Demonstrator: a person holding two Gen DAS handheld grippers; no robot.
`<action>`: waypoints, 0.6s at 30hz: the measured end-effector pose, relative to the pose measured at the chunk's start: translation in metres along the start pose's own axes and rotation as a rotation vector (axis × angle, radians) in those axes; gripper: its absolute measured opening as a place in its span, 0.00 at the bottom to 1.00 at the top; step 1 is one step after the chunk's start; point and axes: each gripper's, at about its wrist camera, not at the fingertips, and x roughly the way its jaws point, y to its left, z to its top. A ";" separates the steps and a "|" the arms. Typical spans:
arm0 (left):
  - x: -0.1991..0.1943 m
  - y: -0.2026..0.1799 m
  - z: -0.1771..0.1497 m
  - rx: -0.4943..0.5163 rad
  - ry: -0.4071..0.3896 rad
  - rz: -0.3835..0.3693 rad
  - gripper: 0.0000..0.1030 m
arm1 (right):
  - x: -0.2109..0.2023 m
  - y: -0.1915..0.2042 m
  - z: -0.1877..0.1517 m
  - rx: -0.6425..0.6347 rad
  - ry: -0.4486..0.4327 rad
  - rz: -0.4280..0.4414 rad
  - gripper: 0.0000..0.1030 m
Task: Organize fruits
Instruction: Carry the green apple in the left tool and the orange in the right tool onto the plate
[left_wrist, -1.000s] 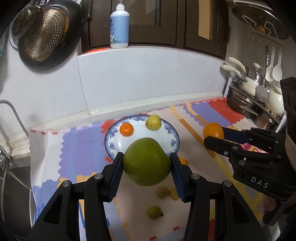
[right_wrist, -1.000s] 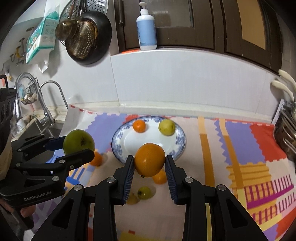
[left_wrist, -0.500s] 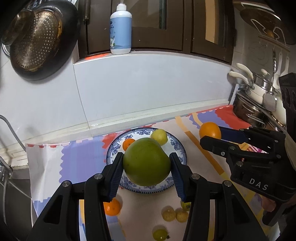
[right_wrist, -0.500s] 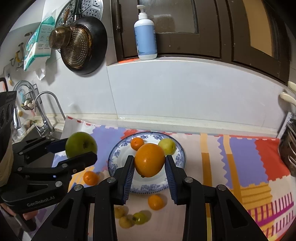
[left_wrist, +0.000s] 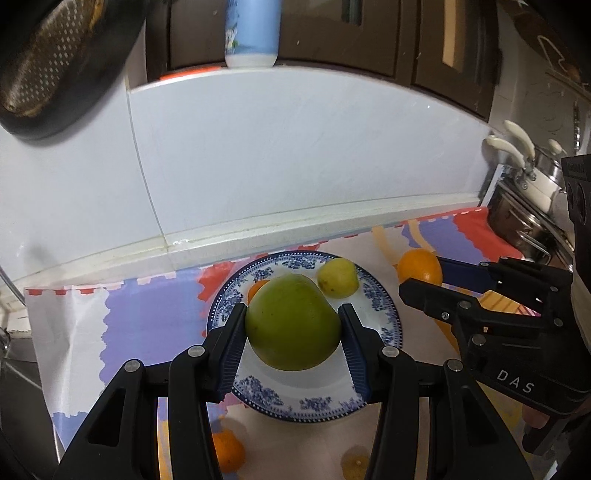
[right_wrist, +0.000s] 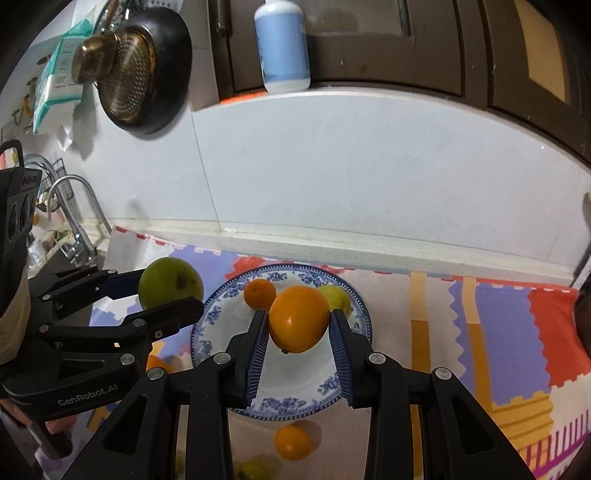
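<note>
**Two fruits crowding one plate**

The left hand-held gripper (left_wrist: 292, 341) is clamping a green fruit (left_wrist: 292, 326) and the right hand-held gripper (right_wrist: 297, 339) an orange (right_wrist: 298, 319), both hovering over the plate (right_wrist: 236, 295). Releasing together risks collisions, rolling fruit onto the counter (right_wrist: 436, 332).

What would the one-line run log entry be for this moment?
left gripper: shut on green fruit | right gripper: shut on orange | both over plate | plate holds small orange, yellow fruit

Home kitchen – faucet (right_wrist: 70, 206) (probably sink)
</note>
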 end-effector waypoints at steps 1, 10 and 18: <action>0.004 0.001 0.000 -0.003 0.007 0.001 0.48 | 0.006 -0.001 0.000 0.001 0.010 0.004 0.34; 0.047 0.011 -0.005 -0.028 0.080 0.014 0.48 | 0.051 -0.013 -0.009 0.018 0.079 0.022 0.34; 0.076 0.015 -0.013 -0.032 0.140 0.019 0.48 | 0.083 -0.021 -0.017 0.035 0.140 0.030 0.34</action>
